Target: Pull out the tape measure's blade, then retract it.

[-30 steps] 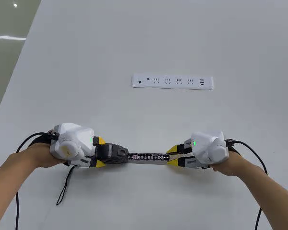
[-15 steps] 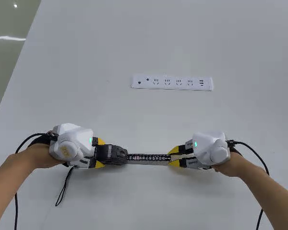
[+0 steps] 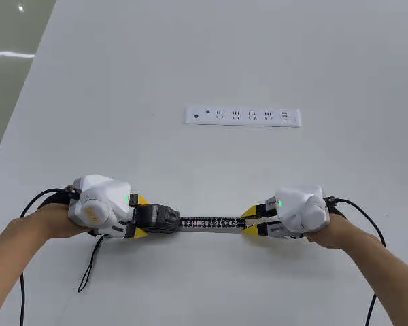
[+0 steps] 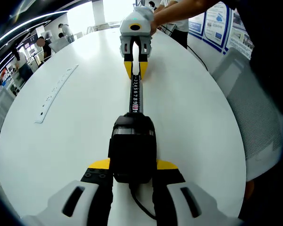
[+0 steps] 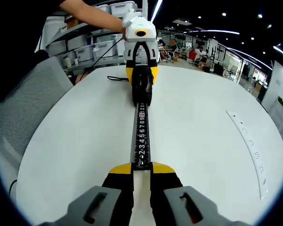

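A black tape measure case (image 3: 159, 219) lies low over the white table, with my left gripper (image 3: 141, 216) shut on it; in the left gripper view the case (image 4: 132, 147) sits between the yellow-tipped jaws. Its numbered blade (image 3: 211, 222) runs right to my right gripper (image 3: 249, 221), which is shut on the blade's end. The blade (image 5: 141, 133) stretches from the right gripper (image 5: 141, 169) to the case (image 5: 142, 89) in the right gripper view. A thin black wrist cord (image 3: 92, 263) trails from the case.
A white power strip (image 3: 243, 116) lies flat at the middle of the table (image 3: 211, 61), beyond the grippers. Black cables (image 3: 361, 216) trail from both grippers toward the table's near edge. A grey chair (image 5: 23, 117) stands beside the table.
My right gripper has drawn a little further right, so slightly more blade is out. The left gripper and the case have stayed about where they were.
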Tool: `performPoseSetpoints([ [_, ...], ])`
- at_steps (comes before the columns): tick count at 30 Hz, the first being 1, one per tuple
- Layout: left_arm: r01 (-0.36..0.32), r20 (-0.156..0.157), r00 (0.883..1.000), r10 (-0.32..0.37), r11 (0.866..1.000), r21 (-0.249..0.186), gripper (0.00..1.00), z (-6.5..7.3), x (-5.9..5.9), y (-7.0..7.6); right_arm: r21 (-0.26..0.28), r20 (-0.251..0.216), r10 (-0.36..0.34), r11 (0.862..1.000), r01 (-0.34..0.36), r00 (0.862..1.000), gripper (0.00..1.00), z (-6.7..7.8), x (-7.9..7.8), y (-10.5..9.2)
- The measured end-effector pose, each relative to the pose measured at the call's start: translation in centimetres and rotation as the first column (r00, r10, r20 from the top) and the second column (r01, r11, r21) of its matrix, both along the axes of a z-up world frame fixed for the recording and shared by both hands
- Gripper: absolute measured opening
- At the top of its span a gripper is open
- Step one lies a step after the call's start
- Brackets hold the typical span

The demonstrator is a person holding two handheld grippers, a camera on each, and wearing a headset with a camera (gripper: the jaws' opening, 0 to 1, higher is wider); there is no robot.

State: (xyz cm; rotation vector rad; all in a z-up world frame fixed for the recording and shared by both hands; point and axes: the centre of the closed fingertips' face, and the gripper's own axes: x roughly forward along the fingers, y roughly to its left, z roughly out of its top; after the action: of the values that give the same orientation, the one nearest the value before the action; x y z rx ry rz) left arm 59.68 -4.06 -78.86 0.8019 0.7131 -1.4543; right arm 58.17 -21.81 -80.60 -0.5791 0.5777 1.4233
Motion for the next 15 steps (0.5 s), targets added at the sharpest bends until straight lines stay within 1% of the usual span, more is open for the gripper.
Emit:
performPoseSetpoints([
  [15,0.002,-0.002,1.000,-0.002,1.000,-0.001,0.27,-0.01,0.01,0.00,-0.008,0.002,-0.002,1.000,0.002,1.000,0.10,0.06,-0.05,-0.92],
])
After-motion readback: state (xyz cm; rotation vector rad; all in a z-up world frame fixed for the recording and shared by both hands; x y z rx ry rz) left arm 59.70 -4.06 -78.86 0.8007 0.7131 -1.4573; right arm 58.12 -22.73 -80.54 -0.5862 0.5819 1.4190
